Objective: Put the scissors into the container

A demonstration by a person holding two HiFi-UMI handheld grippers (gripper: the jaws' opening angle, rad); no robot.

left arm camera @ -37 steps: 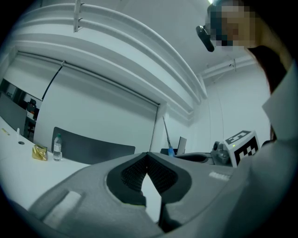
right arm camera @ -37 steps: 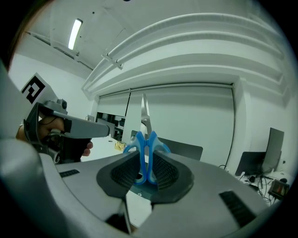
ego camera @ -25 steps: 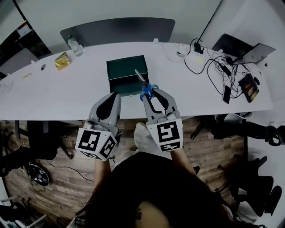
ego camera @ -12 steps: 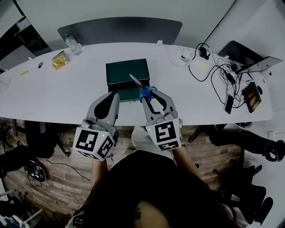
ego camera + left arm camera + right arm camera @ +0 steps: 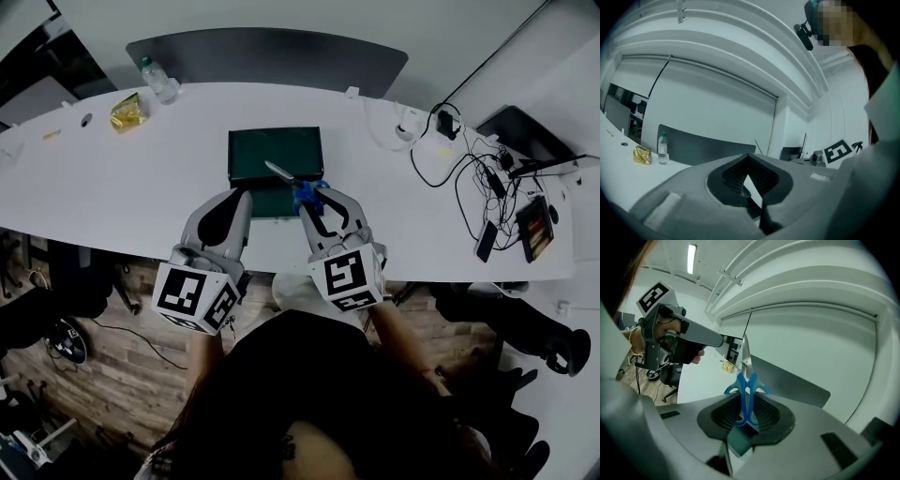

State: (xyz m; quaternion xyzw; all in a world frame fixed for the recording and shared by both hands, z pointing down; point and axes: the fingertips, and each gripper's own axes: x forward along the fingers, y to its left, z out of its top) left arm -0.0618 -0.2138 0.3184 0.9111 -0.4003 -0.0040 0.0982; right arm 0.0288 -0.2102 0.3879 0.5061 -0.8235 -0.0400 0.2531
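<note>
Clamping the scissors [image 5: 746,392] above the container [image 5: 272,150], right gripper [image 5: 314,192] jaws grip the handles (left gripper [image 5: 241,195] jaws closed, empty).

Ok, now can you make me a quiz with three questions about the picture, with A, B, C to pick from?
1. Where do the blades of the scissors point?
A. out over the green container
B. at the water bottle
C. at the laptop

2. What colour are the scissors' handles?
A. red
B. blue
C. yellow

3. What is the right gripper doing?
A. standing open and empty
B. shut on nothing
C. gripping the scissors

Answers:
1 A: in the head view the blades reach over the green container.
2 B: the handles show blue in the right gripper view.
3 C: its pads press on the handles from both sides.
</note>
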